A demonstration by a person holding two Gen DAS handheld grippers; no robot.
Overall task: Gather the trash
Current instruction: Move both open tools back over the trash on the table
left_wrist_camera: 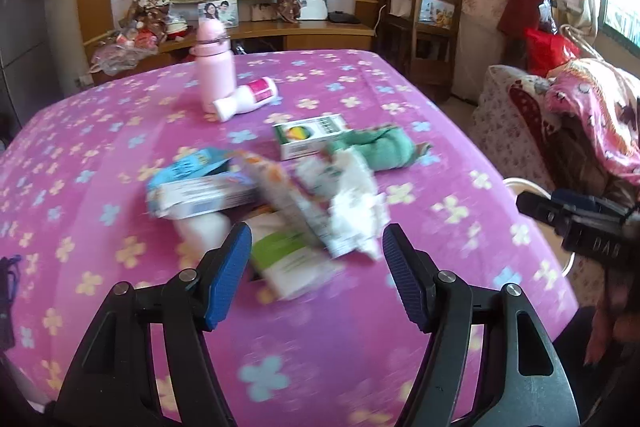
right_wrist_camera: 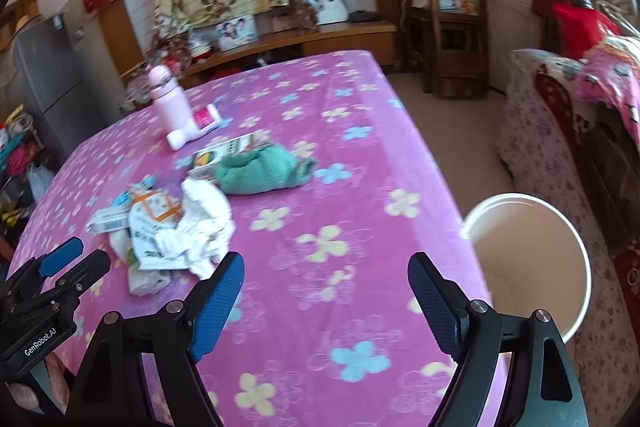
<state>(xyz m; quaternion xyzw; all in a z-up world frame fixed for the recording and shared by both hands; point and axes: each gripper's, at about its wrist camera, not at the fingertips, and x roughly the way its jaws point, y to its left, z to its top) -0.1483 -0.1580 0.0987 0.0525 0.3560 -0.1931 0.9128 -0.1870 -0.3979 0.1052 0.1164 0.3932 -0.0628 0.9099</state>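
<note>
A heap of trash lies mid-table: crumpled white tissue, a printed wrapper, a blue-white box, a green-white packet. My left gripper is open, empty, just short of the heap; it shows in the right wrist view. My right gripper is open and empty over bare cloth; it shows at the right edge of the left wrist view. A white bin stands off the table's right edge.
A pink bottle, a white-pink tube, a small box with a rainbow circle and a green cloth lie farther back on the pink flowered tablecloth. A covered sofa stands to the right.
</note>
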